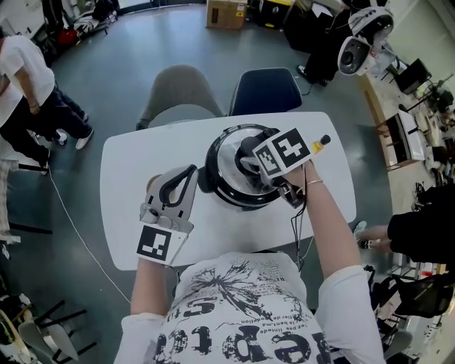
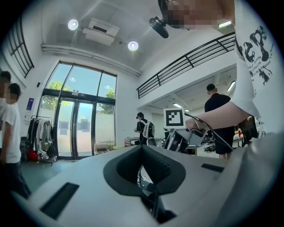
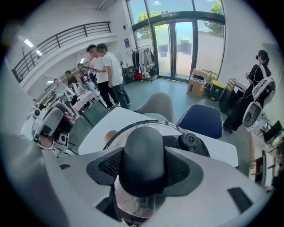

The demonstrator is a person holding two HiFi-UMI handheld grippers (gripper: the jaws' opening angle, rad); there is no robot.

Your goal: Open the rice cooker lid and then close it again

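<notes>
White cotton with black print, my T-shirt (image 1: 242, 313), fills the near edge of the head view, and both my forearms reach out from it over the white table (image 1: 135, 163). My left gripper (image 1: 190, 174) lies level on the tabletop just beside the rice cooker (image 1: 234, 197), pointing at its black side. Its jaws are drawn together at the tips with nothing between them; only a sliver of the cooker's shiny wall shows behind the pads. My right gripper (image 1: 254, 160) angles steeply down over the middle of the cooker, and its jaws are clamped on the dark knob (image 3: 143, 155) at the centre of the glass lid (image 1: 226, 162), one pad on each side. The lid sits over the pot; whether it has left the rim I cannot tell. The cooker stands at the middle of the table. Beyond the far edge are a grey chair (image 1: 179, 89) and a blue chair (image 1: 264, 89), side by side. Farther off, a cardboard box (image 1: 226, 13) sits on the floor, and a person (image 1: 21, 85) stands at the left.
</notes>
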